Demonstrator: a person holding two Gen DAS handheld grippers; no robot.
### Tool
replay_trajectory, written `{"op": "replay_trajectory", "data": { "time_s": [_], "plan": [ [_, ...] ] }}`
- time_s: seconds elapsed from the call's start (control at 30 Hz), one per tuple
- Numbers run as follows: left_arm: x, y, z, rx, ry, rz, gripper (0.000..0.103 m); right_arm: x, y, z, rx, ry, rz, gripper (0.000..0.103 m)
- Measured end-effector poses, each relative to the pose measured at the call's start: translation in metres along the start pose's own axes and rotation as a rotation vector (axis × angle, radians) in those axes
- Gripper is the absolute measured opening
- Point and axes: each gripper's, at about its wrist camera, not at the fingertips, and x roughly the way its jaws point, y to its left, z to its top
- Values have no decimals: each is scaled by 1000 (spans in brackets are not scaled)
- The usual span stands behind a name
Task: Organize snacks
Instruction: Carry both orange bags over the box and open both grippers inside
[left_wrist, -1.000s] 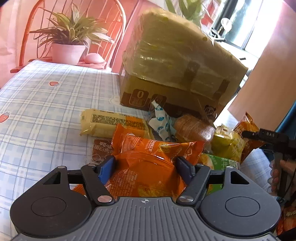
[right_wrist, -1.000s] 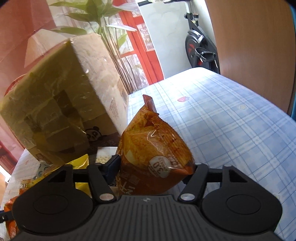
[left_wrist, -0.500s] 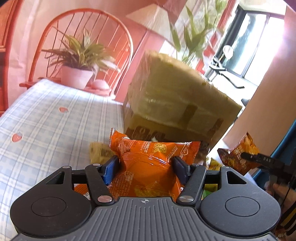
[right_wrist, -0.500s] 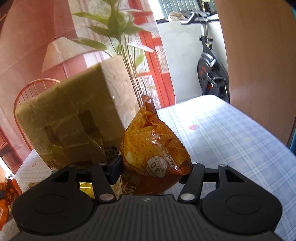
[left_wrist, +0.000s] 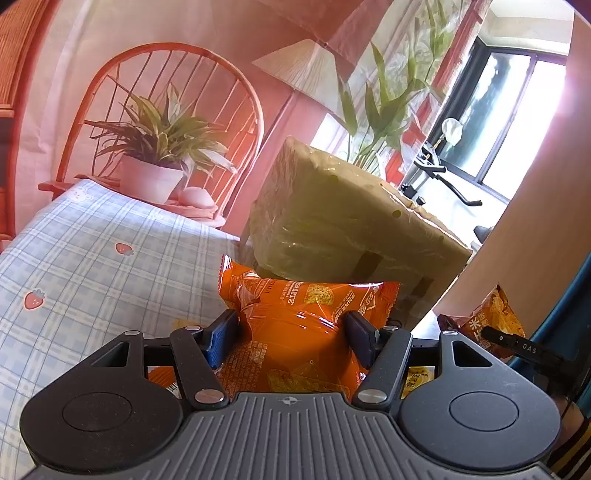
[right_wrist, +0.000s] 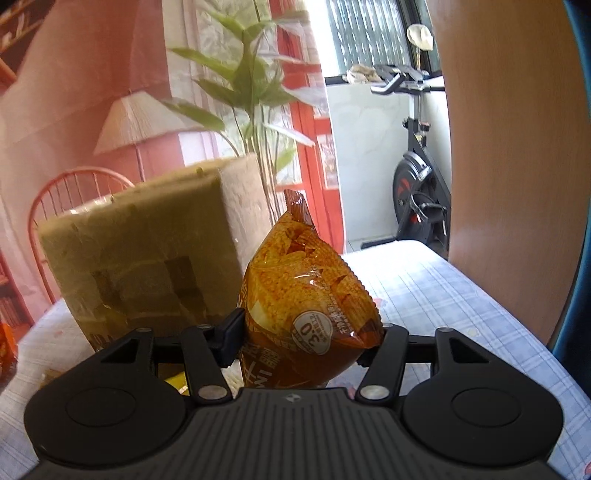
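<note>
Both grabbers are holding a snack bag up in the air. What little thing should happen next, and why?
Probably carry both toward the cardboard box. The left gripper pinches an orange snack bag and the right gripper a golden chip bag, both raised with the box just ahead.

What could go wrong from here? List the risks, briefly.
1. The left gripper pinches the puffy orange snack bag at its middle; squeezing harder may crush the snacks or burst the bag.
2. The right gripper holds the amber chip bag by its lower part, so its tall top could tip or slip out.
3. The cardboard box stands close ahead of both bags; swinging forward could knock into it.
</note>
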Motion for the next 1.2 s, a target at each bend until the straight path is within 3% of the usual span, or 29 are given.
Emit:
{"op": "replay_trajectory", "data": {
  "time_s": [0.23, 0.6, 0.87, 1.2],
  "plan": [
    [-2, -8, 18, 29, -33, -30, 67, -9, 6, 15, 12, -35, 46, 59],
    [-5, -58, 91, 183, -176, -120, 67, -30, 35, 90, -59, -196, 153, 58],
    [7, -85, 114, 228, -208, -156, 67, -32, 53, 116, -89, -248, 215, 57],
    [63, -105, 158, 244, -221, -163, 67, 19, 76, 153, -128, -298, 272, 57]
  ]
}}
